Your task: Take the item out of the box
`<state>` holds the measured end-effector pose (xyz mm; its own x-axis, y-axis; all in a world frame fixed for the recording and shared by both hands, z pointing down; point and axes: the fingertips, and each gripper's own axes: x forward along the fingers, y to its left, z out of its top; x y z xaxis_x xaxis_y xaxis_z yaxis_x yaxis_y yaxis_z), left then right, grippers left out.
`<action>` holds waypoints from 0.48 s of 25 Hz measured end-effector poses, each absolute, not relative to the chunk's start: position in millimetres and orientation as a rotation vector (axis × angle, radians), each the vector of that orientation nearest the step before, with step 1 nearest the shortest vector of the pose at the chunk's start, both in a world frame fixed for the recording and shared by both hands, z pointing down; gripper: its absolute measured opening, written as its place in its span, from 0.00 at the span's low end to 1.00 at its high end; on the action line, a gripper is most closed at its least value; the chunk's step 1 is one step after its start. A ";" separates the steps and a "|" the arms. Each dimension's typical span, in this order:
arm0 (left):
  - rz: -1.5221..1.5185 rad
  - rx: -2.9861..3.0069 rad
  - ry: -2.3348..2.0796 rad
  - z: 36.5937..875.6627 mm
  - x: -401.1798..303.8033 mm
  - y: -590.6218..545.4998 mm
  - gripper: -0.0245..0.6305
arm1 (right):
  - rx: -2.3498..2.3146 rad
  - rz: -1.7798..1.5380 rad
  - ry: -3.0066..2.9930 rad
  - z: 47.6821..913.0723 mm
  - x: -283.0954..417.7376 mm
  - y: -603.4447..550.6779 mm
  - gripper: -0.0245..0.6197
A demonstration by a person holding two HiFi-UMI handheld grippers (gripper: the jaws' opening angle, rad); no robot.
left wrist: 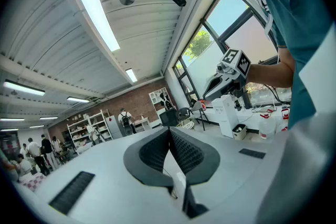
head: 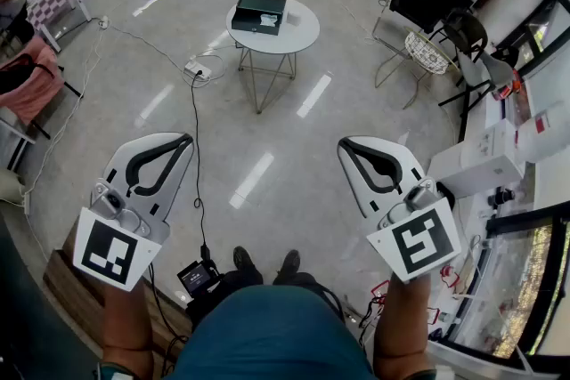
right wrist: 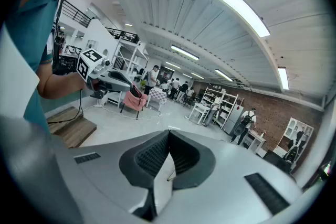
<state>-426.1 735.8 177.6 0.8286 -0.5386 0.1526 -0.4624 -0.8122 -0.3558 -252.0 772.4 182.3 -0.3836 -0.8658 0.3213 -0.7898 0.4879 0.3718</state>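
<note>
A dark flat box [head: 258,13] lies on a small round white table [head: 298,36] several steps ahead of me, with something pale showing on its top. Both grippers are held at waist height over the floor, far from the box. My left gripper [head: 184,139] is shut with nothing between its jaws; its ribbed pads meet [left wrist: 169,131]. My right gripper [head: 344,144] is also shut and empty, pads together [right wrist: 169,134]. Each gripper view points up into the room and shows the other gripper: the right one [left wrist: 231,72] and the left one [right wrist: 97,74].
A black cable [head: 195,156] runs across the floor from a power strip [head: 198,69] toward my feet. Chairs [head: 427,49] stand right of the table. A pink-covered chair [head: 31,83] is at the left. White boxes on a counter [head: 485,160] lie close on my right.
</note>
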 end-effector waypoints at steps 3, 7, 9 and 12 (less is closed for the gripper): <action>-0.373 -2.706 0.758 178.6 -428.5 726.4 0.07 | 1.369 -0.210 -2.264 181.6 -253.8 762.0 0.10; -0.374 -2.710 0.764 179.4 -431.9 710.4 0.07 | 1.369 -0.205 -2.262 182.2 -256.7 746.6 0.10; -0.369 -2.713 0.756 180.6 -432.9 703.0 0.07 | 1.377 -0.193 -2.269 183.3 -259.1 738.5 0.10; -0.367 -2.718 0.736 183.1 -436.8 693.2 0.07 | 1.415 -0.171 -2.280 182.1 -263.7 725.7 0.10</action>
<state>-436.8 693.2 183.1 0.8360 -0.5233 0.1649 -0.4465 -0.8236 -0.3498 -263.7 725.7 182.1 -0.3737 -0.8752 0.3074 -0.8196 0.4667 0.3323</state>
